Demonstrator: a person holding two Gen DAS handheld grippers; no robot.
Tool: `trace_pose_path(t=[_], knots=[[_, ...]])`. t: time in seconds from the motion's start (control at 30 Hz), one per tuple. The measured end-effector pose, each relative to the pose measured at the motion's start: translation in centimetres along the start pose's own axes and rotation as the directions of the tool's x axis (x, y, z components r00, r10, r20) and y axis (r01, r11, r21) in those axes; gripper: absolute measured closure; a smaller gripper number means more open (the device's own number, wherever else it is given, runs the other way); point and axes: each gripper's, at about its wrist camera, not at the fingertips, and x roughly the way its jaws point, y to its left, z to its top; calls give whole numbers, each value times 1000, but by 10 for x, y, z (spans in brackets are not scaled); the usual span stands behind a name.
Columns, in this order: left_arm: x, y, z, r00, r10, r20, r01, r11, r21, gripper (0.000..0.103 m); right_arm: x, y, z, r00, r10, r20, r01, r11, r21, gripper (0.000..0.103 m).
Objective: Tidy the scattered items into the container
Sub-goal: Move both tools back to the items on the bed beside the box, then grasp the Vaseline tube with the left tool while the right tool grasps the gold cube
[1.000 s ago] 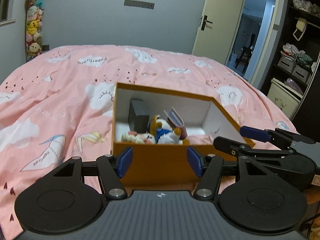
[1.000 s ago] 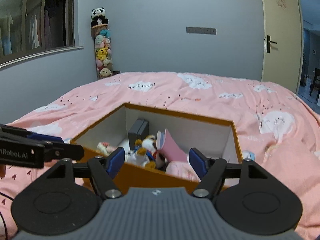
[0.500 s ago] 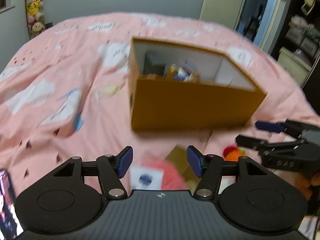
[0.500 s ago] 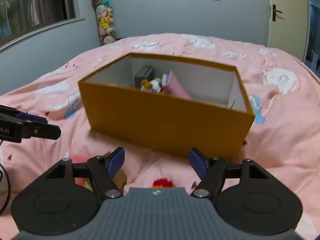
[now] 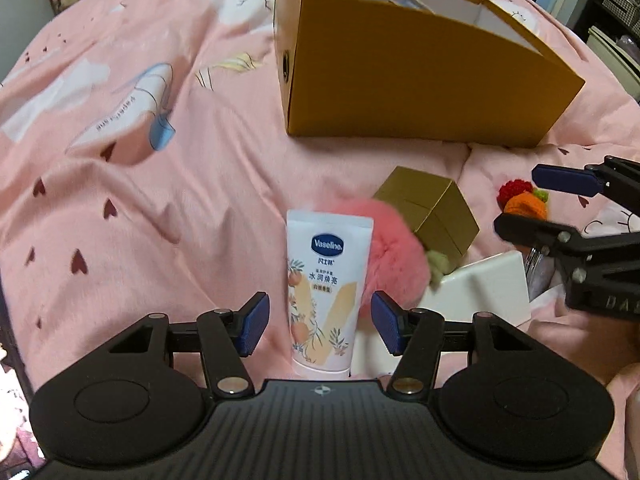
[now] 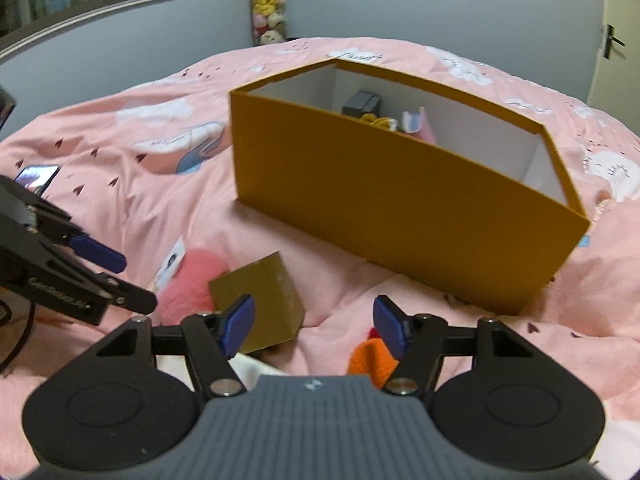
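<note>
The left gripper [image 5: 320, 324], spread wide and empty, straddles the Vaseline tube [image 5: 326, 288] on the bedspread [image 5: 140, 200]. Beyond it the orange box [image 5: 400, 80] holds several items. The right gripper [image 6: 314, 326] gapes empty.

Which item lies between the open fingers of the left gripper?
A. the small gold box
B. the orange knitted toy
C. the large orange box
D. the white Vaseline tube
D: in the left wrist view the Vaseline tube lies on the pink bedcover between the spread fingers of the left gripper, not yet clamped.
</note>
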Motion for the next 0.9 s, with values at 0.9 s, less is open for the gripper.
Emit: trace_pose_path(t=[0.9], knots=[[11,0,2,995,89,42,-87,995,-52,63,39,26,0,995,18,-101,-31,991,-128,45]])
